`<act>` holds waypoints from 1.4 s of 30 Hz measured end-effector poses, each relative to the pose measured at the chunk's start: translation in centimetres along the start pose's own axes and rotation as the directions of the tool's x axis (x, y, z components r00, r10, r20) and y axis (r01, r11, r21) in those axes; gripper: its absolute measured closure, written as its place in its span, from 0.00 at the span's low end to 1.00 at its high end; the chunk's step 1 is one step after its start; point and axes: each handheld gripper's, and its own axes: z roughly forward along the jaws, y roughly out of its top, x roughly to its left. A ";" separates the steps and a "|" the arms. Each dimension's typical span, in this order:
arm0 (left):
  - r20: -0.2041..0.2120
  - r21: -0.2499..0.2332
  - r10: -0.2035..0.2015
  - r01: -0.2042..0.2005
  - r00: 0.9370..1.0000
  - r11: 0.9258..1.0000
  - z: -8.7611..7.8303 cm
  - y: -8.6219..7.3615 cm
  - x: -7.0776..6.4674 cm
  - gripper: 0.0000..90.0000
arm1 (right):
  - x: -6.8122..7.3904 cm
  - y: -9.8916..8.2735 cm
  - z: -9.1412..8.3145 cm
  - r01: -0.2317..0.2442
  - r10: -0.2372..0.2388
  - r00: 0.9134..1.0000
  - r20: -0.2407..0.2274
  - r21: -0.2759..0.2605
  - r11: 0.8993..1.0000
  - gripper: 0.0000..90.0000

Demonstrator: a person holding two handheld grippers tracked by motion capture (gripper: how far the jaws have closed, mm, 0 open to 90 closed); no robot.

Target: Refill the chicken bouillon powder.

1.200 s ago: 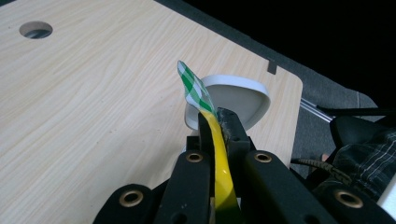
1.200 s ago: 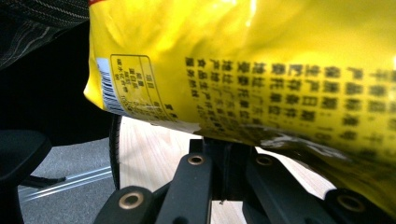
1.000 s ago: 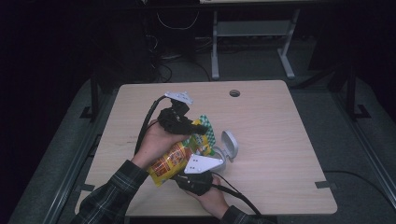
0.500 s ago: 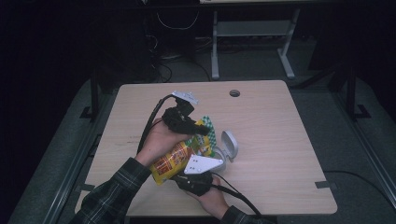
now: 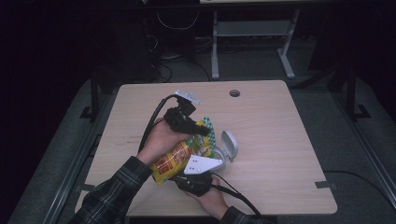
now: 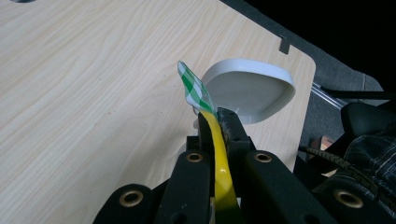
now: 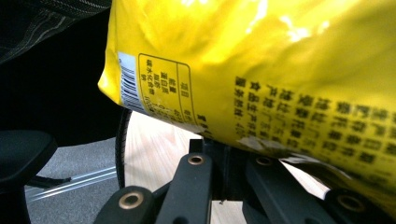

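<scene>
**A:** What is on the table [image 5: 280, 140] right now?

**B:** A person stands at a pale wooden table and holds a yellow snack bag [image 5: 180, 156] just above it, between two tools. The left hand-held gripper [image 5: 198, 130] pinches the bag's top edge, where a green-and-white checked strip [image 6: 194, 88] sticks out past the black jaws. In the left gripper view the jaws are pressed together on that thin yellow edge.

**A:** And the other tool?

**B:** The right hand-held gripper [image 5: 191, 175] sits under the bag's lower end, near the table's front edge. In the right gripper view the bag [image 7: 261, 70] looms right over the jaws, printed with black text and a barcode. The jaws look closed on the bag's bottom seam, though the bag hides the tips.

**A:** Anything else nearby?

**B:** A small white container with its hinged lid open [image 5: 228, 148] rests on the table, just beside the bag's top end. In the left gripper view the lid [image 6: 250, 88] stands right behind the pinched strip.

**A:** Which step is this?

**B:** It looks like the bag is being held taut at both ends, perhaps to open it or to tip it toward the container. Next, I judge, the left tool must keep a firm pinch while the two pull or tilt steadily, or the slippery edge could slide free.
</scene>
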 end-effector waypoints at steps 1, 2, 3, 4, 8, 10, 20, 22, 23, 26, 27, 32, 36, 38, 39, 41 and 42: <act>0.002 0.005 -0.007 0.007 1.000 1.000 0.1 0.0 0.0 1.00 | 0.0 0.0 0.0 -0.001 0.001 1.000 0.000 0.000 1.000 1.00; 0.001 0.006 -0.010 0.010 1.000 1.000 0.1 0.1 0.0 1.00 | 0.0 0.0 0.0 -0.002 0.002 1.000 -0.001 -0.001 1.000 1.00; 0.001 0.008 -0.009 0.009 1.000 1.000 0.1 0.1 0.0 1.00 | 0.0 0.0 0.0 -0.001 0.001 1.000 0.000 -0.001 1.000 1.00; 0.000 0.009 -0.007 0.007 1.000 1.000 0.2 0.1 0.0 1.00 | 0.0 0.0 0.0 -0.002 0.002 1.000 0.000 -0.001 1.000 1.00; -0.002 0.015 -0.005 0.005 1.000 1.000 0.3 0.3 -0.1 1.00 | -0.1 0.0 -0.1 -0.005 0.005 1.000 0.000 -0.003 1.000 1.00; -0.001 0.015 -0.004 0.005 1.000 1.000 0.3 0.3 -0.1 1.00 | -0.1 0.0 -0.1 -0.004 0.004 1.000 0.001 -0.003 1.000 1.00; 0.000 0.016 0.001 -0.001 1.000 1.000 0.4 0.3 -0.1 1.00 | 0.0 0.0 -0.1 -0.004 0.004 1.000 0.001 -0.004 1.000 1.00; 0.000 0.016 0.001 -0.001 1.000 1.000 0.4 0.3 -0.1 1.00 | 0.0 0.0 -0.1 -0.004 0.004 1.000 0.001 -0.004 1.000 1.00; 0.000 0.016 0.001 -0.001 1.000 1.000 0.4 0.3 -0.1 1.00 | 0.0 0.0 -0.1 -0.004 0.004 1.000 0.001 -0.004 1.000 1.00; -0.001 0.016 0.002 -0.002 1.000 1.000 0.4 0.3 -0.1 1.00 | 0.0 0.0 -0.1 -0.004 0.004 1.000 0.000 -0.004 1.000 1.00; -0.001 0.016 0.001 -0.001 1.000 1.000 0.4 0.3 -0.1 1.00 | 0.0 0.0 -0.1 -0.004 0.004 1.000 0.000 -0.004 1.000 1.00; -0.001 0.018 -0.001 0.001 1.000 1.000 0.4 0.4 -0.2 1.00 | 0.0 0.0 -0.1 -0.007 0.007 1.000 0.000 -0.006 1.000 1.00; -0.002 0.023 0.005 -0.005 1.000 1.000 0.5 0.4 -0.2 1.00 | 0.0 0.0 -0.1 -0.008 0.008 1.000 0.000 -0.007 1.000 1.00; -0.001 0.024 0.006 -0.006 1.000 1.000 0.5 0.4 -0.1 1.00 | 0.0 0.0 -0.1 -0.008 0.008 1.000 0.000 -0.007 1.000 1.00; -0.002 0.024 0.006 -0.006 1.000 1.000 0.5 0.4 -0.1 1.00 | 0.0 0.0 -0.1 -0.008 0.008 1.000 0.001 -0.007 1.000 1.00; -0.002 0.024 0.005 -0.005 1.000 1.000 0.5 0.4 -0.2 1.00 | 0.0 0.0 -0.1 -0.008 0.008 1.000 0.000 -0.007 1.000 1.00; -0.002 0.024 0.006 -0.006 1.000 1.000 0.5 0.4 -0.2 1.00 | 0.0 0.0 -0.1 -0.008 0.008 1.000 0.000 -0.007 1.000 1.00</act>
